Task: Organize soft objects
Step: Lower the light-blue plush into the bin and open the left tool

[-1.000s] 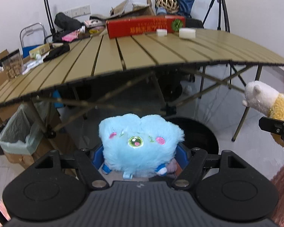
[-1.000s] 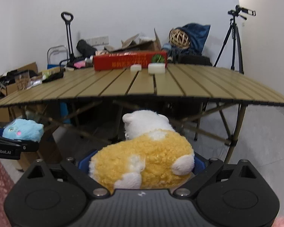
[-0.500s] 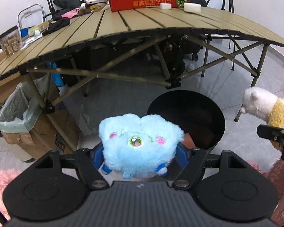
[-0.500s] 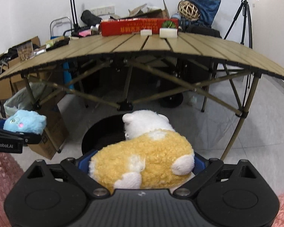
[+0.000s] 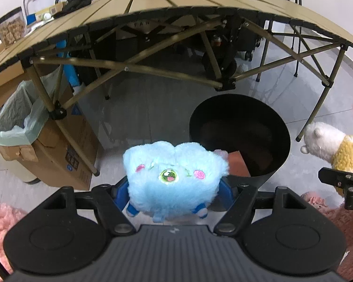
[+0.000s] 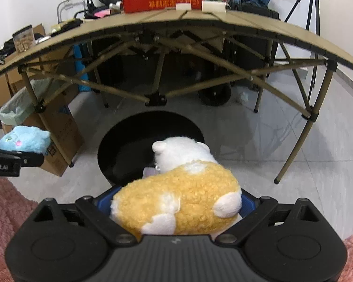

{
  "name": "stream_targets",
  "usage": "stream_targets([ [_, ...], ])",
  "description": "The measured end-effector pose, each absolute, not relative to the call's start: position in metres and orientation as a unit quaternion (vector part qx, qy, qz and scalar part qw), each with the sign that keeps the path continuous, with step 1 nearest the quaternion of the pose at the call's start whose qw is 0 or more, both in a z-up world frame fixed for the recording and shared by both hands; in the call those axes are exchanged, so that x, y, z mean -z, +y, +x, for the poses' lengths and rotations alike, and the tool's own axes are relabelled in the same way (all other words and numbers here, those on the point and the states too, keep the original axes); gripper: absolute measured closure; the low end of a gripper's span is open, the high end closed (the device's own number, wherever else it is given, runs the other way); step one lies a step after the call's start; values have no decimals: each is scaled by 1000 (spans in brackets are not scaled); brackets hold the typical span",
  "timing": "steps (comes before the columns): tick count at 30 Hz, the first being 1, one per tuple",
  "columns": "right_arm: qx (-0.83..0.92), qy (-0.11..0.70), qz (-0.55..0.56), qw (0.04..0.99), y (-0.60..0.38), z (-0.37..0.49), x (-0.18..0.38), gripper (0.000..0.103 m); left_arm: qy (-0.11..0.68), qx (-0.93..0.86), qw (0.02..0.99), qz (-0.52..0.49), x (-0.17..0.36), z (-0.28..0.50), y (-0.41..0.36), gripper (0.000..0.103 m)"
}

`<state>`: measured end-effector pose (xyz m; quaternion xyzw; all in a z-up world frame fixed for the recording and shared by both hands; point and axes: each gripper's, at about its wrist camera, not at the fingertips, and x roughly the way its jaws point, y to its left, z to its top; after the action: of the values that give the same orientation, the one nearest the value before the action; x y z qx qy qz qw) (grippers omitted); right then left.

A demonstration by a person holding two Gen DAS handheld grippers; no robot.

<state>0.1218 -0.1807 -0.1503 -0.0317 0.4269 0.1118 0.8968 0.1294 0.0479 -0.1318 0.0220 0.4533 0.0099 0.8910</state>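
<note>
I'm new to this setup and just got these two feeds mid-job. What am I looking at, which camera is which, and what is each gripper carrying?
There is no robot arm here: a person holds a two-finger gripper in each hand, and each gripper carries a fisheye camera looking forward along its fingers. The black shape along the bottom of each picture is that gripper's own body.

In the left wrist view, the left gripper is closed on a fluffy blue plush toy. In the right wrist view, the right gripper is closed on a yellow and white plush toy.

Both cameras look down at a round black bin on the grey floor, in front of a folding table. Pink fluffy rug shows at the lower corners. Each view also catches the other gripper's toy at its edge.
</note>
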Motion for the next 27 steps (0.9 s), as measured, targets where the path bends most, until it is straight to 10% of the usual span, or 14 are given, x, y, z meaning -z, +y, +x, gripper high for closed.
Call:
stream_targets([
  [27,-31,481,10,876,-214,160,181,6,516,30,854,60,158,175,21,30],
])
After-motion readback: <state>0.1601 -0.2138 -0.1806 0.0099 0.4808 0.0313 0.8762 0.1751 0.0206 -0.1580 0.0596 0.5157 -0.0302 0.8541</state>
